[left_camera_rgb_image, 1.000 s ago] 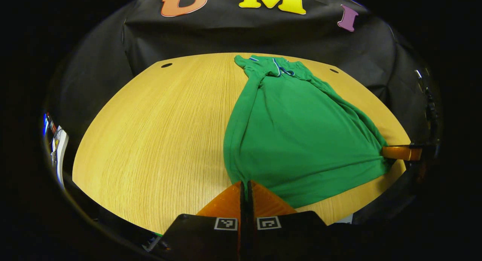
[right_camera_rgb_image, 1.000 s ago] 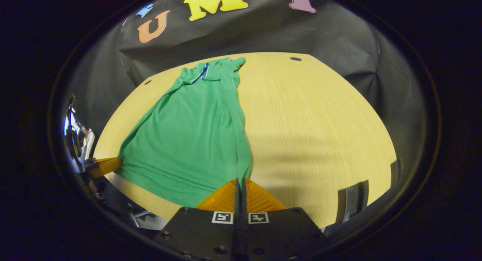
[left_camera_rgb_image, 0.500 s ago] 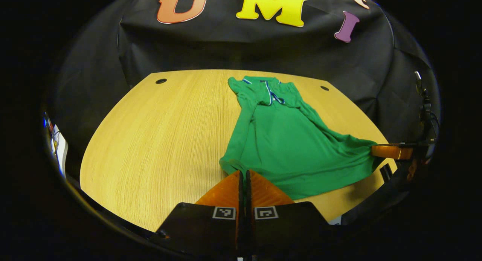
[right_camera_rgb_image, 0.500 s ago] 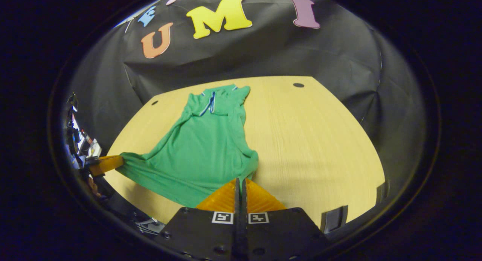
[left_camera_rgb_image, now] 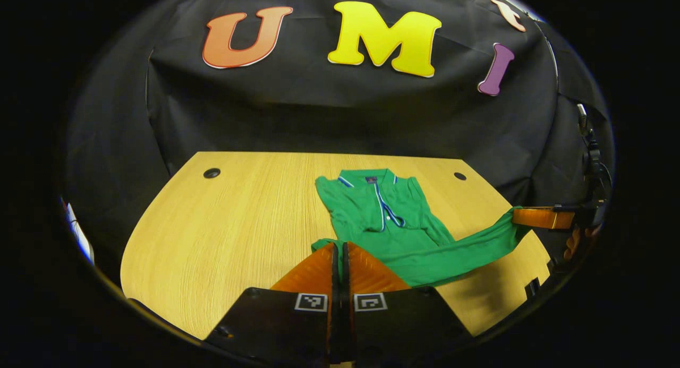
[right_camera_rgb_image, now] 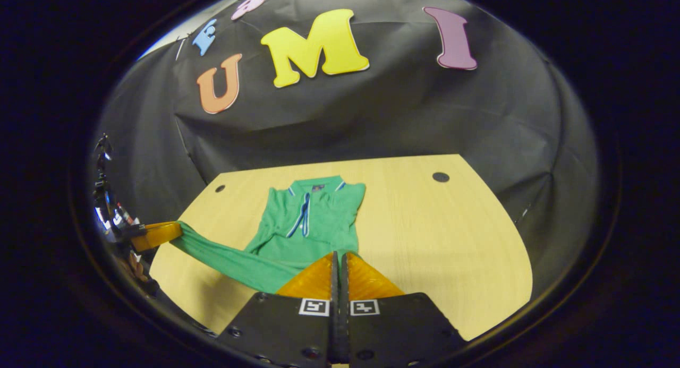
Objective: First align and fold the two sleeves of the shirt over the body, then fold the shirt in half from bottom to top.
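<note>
Two grippers pinch the hem of a green shirt above a wooden table.

Left gripper view: the left gripper [left_camera_rgb_image: 340, 247] clamps the soft knit shirt [left_camera_rgb_image: 380, 214]; its striped collar lies on the grained table [left_camera_rgb_image: 228, 235].
Right gripper view: the right gripper [right_camera_rgb_image: 338, 255] clamps the hem too, stretched taut between them.

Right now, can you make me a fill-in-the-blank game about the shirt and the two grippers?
1. The shirt on the table is the colour ____.
2. The left gripper and the right gripper each pinch the shirt's bottom ____.
3. The collar end of the shirt lies ____ on the table, near the wall.
4. Both grippers are ____ on the cloth, not open.

Missing words: green; hem; flat; shut
</note>
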`<state>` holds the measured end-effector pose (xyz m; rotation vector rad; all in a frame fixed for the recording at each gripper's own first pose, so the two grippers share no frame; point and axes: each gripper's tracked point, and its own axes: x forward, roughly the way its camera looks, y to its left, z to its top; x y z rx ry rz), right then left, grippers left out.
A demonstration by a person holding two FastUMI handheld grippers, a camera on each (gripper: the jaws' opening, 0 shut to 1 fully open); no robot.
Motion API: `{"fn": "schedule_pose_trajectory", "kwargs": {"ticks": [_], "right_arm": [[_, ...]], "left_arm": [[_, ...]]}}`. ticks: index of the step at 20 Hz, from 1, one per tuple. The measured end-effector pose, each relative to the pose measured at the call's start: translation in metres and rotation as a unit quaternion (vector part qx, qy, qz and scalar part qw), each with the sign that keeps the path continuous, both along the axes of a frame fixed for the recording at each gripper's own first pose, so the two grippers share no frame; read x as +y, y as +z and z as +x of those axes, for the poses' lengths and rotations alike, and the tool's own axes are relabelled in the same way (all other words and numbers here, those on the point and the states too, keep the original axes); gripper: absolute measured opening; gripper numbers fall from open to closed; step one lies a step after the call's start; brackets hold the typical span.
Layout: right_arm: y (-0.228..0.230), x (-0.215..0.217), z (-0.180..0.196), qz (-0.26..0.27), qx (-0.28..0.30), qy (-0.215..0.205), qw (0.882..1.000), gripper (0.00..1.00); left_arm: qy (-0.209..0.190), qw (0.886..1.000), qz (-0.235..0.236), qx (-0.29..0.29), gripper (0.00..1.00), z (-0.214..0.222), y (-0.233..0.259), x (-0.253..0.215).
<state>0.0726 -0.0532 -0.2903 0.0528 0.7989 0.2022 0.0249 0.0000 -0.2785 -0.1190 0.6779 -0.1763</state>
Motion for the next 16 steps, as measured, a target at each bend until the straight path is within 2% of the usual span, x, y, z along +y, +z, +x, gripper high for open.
{"fn": "schedule_pose_trajectory", "kwargs": {"ticks": [3, 6, 11, 16], "right_arm": [[0.008, 0.005, 0.058, -0.005, -0.017, 0.008, 1.000, 0.00], [0.007, 0.016, 0.115, -0.003, -0.025, 0.012, 1.000, 0.01], [-0.008, 0.038, 0.203, -0.014, -0.044, 0.029, 0.999, 0.00], [-0.041, 0.046, 0.259, -0.009, -0.039, 0.017, 0.999, 0.00]], "left_arm": [[0.020, 1.000, -0.019, -0.014, 0.06, 0.053, 0.000, -0.007], [0.035, 0.999, -0.019, -0.029, 0.05, 0.101, -0.004, -0.005], [0.040, 0.998, -0.016, -0.044, 0.06, 0.173, -0.022, -0.003], [0.048, 0.998, -0.014, -0.045, 0.06, 0.226, -0.052, -0.002]]}}
